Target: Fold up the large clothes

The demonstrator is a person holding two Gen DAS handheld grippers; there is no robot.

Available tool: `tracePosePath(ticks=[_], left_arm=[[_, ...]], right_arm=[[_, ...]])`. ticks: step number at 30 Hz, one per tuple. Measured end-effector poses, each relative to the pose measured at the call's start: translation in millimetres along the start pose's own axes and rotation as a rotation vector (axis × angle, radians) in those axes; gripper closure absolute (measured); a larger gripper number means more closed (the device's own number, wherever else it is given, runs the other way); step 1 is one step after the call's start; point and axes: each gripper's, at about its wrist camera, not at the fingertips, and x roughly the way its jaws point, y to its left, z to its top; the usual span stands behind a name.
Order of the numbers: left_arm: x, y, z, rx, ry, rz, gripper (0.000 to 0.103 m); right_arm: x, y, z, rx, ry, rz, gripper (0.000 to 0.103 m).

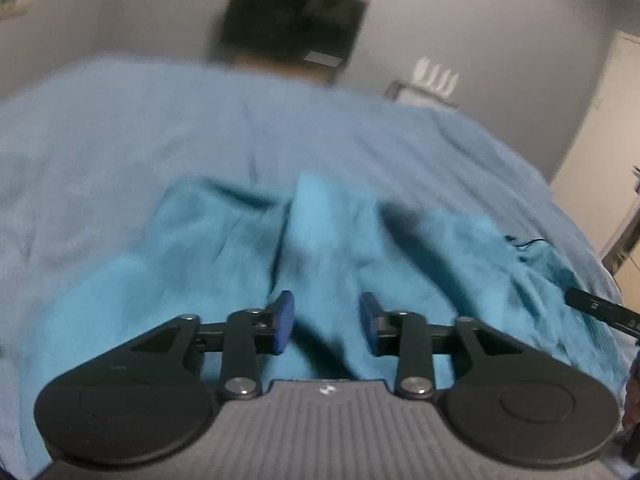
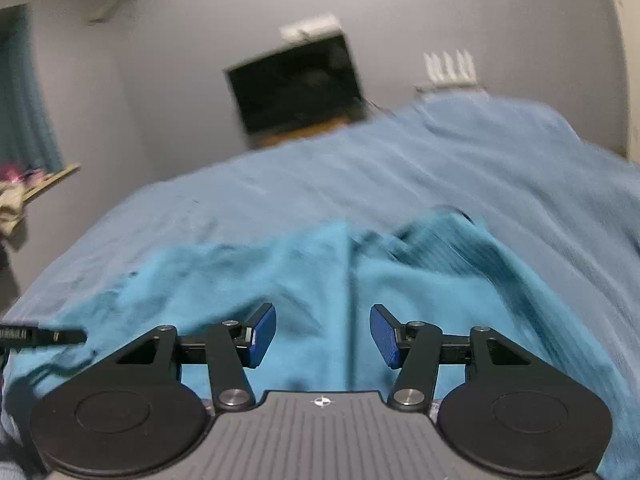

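Note:
A large turquoise garment (image 1: pixel 328 248) lies crumpled on a bed covered with a paler blue sheet (image 1: pixel 160 128). My left gripper (image 1: pixel 327 326) hovers just above the garment's near part, its blue pads (image 1: pixel 283 322) apart with only cloth below, none pinched. In the right wrist view the same garment (image 2: pixel 304 280) spreads under my right gripper (image 2: pixel 323 334), which stands open too, blue pads (image 2: pixel 262 334) wide and clear of the fabric. A raised fold (image 2: pixel 448 240) bunches at the garment's far right. Both views are blurred.
A dark screen (image 2: pixel 296 84) hangs on the grey wall beyond the bed (image 2: pixel 480 152). White upright prongs on a rack (image 2: pixel 452 68) stand behind the bed's far corner. A curtain (image 2: pixel 24 104) hangs at left. The tip of the other gripper (image 1: pixel 600 308) shows at right.

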Motion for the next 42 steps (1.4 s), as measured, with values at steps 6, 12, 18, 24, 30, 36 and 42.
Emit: tracePosePath(ticks=[6, 12, 18, 24, 30, 36, 42], left_arm=[[27.8, -46.7, -21.6, 0.256, 0.066, -0.075, 0.059], [66.3, -52.1, -57.9, 0.37, 0.179, 0.003, 0.057], [70.5, -57.4, -58.4, 0.378, 0.18, 0.007, 0.056], [67.9, -53.3, -47.5, 0.339, 0.177, 0.007, 0.055], [23.3, -49.7, -25.1, 0.266, 0.212, -0.073, 0.053], [10.1, -65.5, -47.0, 0.332, 0.281, -0.117, 0.051], [27.8, -71.9, -66.1, 0.396, 0.365, -0.053, 0.051]], right_arm=[[15.1, 58.1, -12.5, -0.313, 0.064, 0.06, 0.049], [68.3, 62.3, -35.0, -0.355, 0.28, -0.045, 0.049], [70.6, 66.7, -33.7, -0.353, 0.286, -0.046, 0.047], [64.1, 55.2, -31.5, -0.313, 0.261, -0.013, 0.043], [10.5, 58.5, -0.5, -0.405, 0.272, 0.13, 0.035], [-3.2, 72.8, -14.5, -0.6, 0.391, 0.215, 0.037], [33.2, 72.3, -48.5, -0.667, 0.618, 0.048, 0.037]])
